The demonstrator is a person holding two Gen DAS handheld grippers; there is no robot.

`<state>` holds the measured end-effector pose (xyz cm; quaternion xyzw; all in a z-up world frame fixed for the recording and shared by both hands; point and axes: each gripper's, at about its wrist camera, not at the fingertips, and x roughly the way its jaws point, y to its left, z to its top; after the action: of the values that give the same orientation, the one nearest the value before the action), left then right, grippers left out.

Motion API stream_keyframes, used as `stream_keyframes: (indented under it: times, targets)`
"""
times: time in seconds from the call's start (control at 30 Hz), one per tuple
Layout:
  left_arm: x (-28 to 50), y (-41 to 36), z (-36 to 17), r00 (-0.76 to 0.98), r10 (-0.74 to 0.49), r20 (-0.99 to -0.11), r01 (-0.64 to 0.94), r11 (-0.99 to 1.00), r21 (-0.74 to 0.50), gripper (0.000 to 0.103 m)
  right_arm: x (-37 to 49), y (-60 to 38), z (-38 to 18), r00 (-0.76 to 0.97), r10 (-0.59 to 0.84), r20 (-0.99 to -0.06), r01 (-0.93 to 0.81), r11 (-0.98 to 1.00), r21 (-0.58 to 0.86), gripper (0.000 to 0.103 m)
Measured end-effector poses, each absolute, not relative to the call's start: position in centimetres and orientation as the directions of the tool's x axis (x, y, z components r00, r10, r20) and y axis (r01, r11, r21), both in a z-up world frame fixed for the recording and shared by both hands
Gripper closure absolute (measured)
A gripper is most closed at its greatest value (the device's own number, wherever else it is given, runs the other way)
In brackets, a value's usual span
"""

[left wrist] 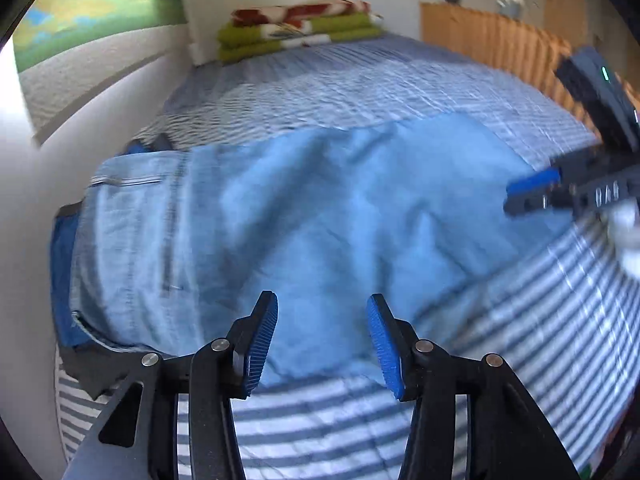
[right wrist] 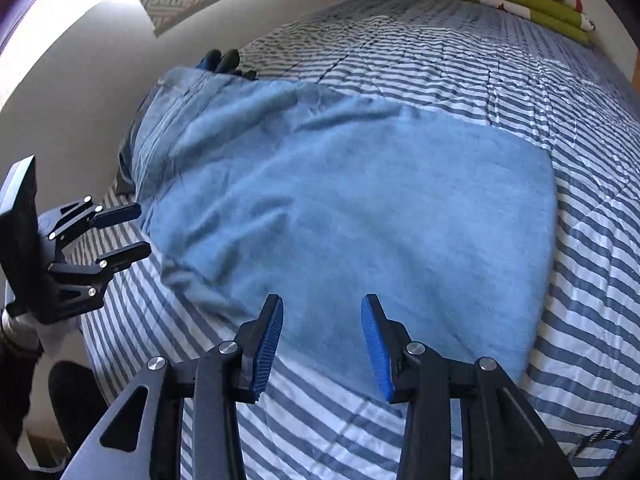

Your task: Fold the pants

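Right now the pants (right wrist: 340,208) lie spread flat across the striped bedspread (right wrist: 500,80), light blue and folded over on themselves, with the waistband end toward the white wall and the smooth folded edge on the opposite side. Both tools hang just above the near edge of the pants, and neither grips anything. Left gripper (left wrist: 322,344): jaws apart, blue pads facing each other over the near hem of the pants, cloth showing in the gap. Right gripper (right wrist: 322,346): jaws also apart, poised over the near edge of the pants where the cloth meets the stripes. From the right wrist view, the left gripper sits just beside the near corner of the pants at the waistband end, its fingers spread and empty. From the left wrist view, the right gripper is blurred at the far side of the pants, over the folded edge. Well beyond the pants, against the far wall, a stack of green and red blankets (left wrist: 300,28) rests on the bedspread.
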<state>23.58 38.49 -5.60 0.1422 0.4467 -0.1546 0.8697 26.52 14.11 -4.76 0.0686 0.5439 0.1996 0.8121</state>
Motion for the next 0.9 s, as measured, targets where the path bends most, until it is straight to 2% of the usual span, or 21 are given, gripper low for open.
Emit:
stream_keyframes:
  times: [0.07, 0.2, 0.27, 0.37, 0.53, 0.67, 0.8, 0.9]
  targets:
    - [25.5, 40.3, -6.2, 0.556, -0.101, -0.825, 0.337, 0.935, 0.113, 0.052, 27.6, 16.0, -5.9, 0.347, 0.381, -0.857, -0.229, 0.920, 0.317, 0.066]
    - [27.4, 44.5, -8.4, 0.548, 0.081, -0.833, 0.209, 0.951, 0.230, 0.052, 27.6, 18.7, -9.4, 0.276, 0.319, -0.907, -0.213, 0.940, 0.266, 0.065]
    - [26.9, 46.0, -7.8, 0.560, 0.072, -0.825, 0.173, 0.964, 0.201, 0.052, 26.1, 19.6, -8.9, 0.293, 0.252, -0.922, -0.311, 0.937, 0.157, 0.066]
    - [25.6, 44.6, -6.0, 0.601, 0.025, -0.798, 0.220, 0.956, 0.196, 0.054, 24.5, 18.4, -7.6, 0.263, 0.272, -0.926, -0.363, 0.917, 0.166, 0.066]
    - [24.6, 37.7, -4.8, 0.585, -0.139, -0.799, 0.382, 0.916, 0.120, 0.054, 23.9, 13.3, -4.9, 0.344, 0.261, -0.902, -0.257, 0.950, 0.177, 0.066]
    - [26.2, 32.4, -6.1, 0.558, -0.206, -0.804, 0.436, 0.897, 0.073, 0.054, 24.1, 9.1, -5.4, 0.349, 0.277, -0.895, -0.123, 0.961, 0.249, 0.066]
    - [29.4, 28.8, -8.9, 0.515, -0.226, -0.827, 0.460, 0.887, 0.044, 0.054, 23.6, 8.6, -8.1, 0.305, 0.198, -0.932, -0.114, 0.979, 0.171, 0.066]
    - [30.9, 28.0, -13.2, 0.434, -0.141, -0.890, 0.482, 0.871, 0.096, 0.053, 22.0, 8.6, -9.1, 0.299, 0.156, -0.941, -0.151, 0.982, 0.115, 0.066]
